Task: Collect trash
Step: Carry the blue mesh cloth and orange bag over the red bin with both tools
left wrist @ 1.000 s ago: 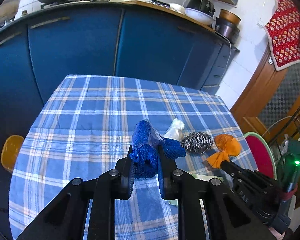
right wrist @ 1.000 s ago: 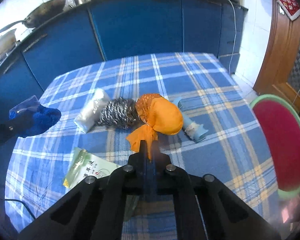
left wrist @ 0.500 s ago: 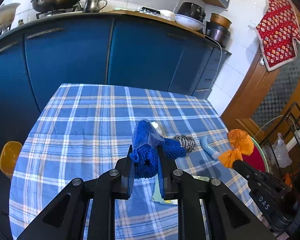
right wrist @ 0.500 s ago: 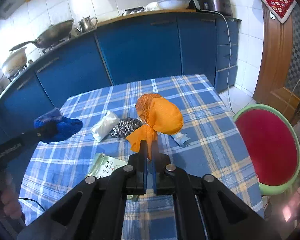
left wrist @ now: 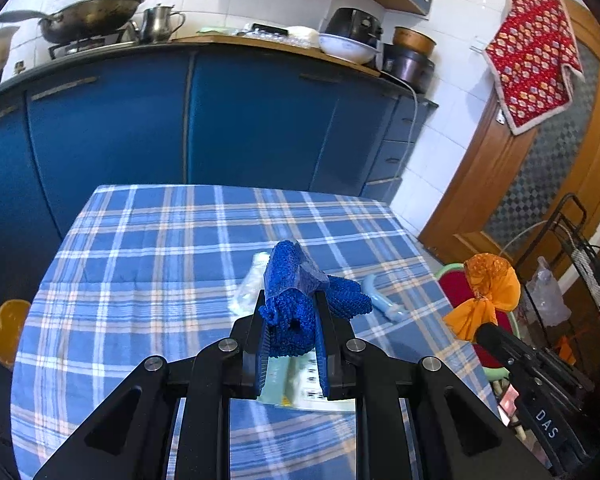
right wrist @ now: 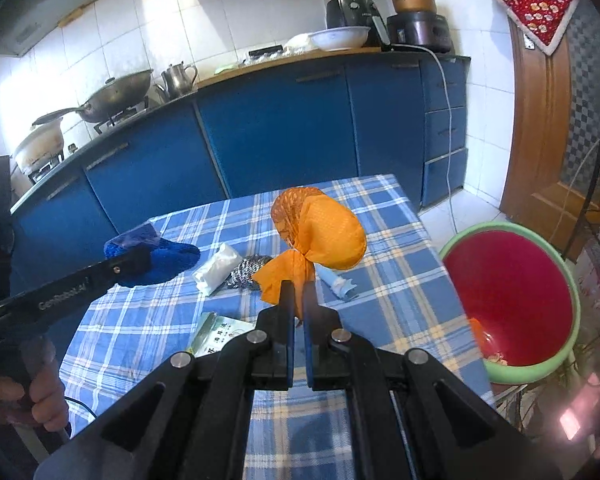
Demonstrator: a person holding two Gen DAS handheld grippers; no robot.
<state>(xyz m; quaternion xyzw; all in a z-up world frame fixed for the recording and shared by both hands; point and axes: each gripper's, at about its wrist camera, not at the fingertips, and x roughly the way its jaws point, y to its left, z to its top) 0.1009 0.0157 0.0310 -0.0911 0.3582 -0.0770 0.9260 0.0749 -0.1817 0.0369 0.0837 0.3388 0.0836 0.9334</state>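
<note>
My left gripper [left wrist: 291,304] is shut on a blue knitted cloth [left wrist: 300,292] and holds it above the checked tablecloth [left wrist: 148,248]. The cloth also shows in the right wrist view [right wrist: 160,258]. My right gripper [right wrist: 298,286] is shut on the knot of an orange mesh bag [right wrist: 320,232], lifted above the table's right side; the bag also shows in the left wrist view [left wrist: 486,292]. On the table lie a white packet [right wrist: 216,268], a steel scourer [right wrist: 250,272], a light blue tube [right wrist: 338,284] and a green sachet [right wrist: 216,332].
A red basin with a green rim [right wrist: 508,304] stands off the table's right edge, low down. Blue kitchen cabinets [left wrist: 220,120] run behind the table. A wire rack [left wrist: 580,256] and a wooden door [left wrist: 540,184] are to the right. A yellow stool [left wrist: 8,332] is at left.
Both grippers have risen and pulled back from the table with their loads. The orange bag has been lifted off the table and carried toward the right side.
</note>
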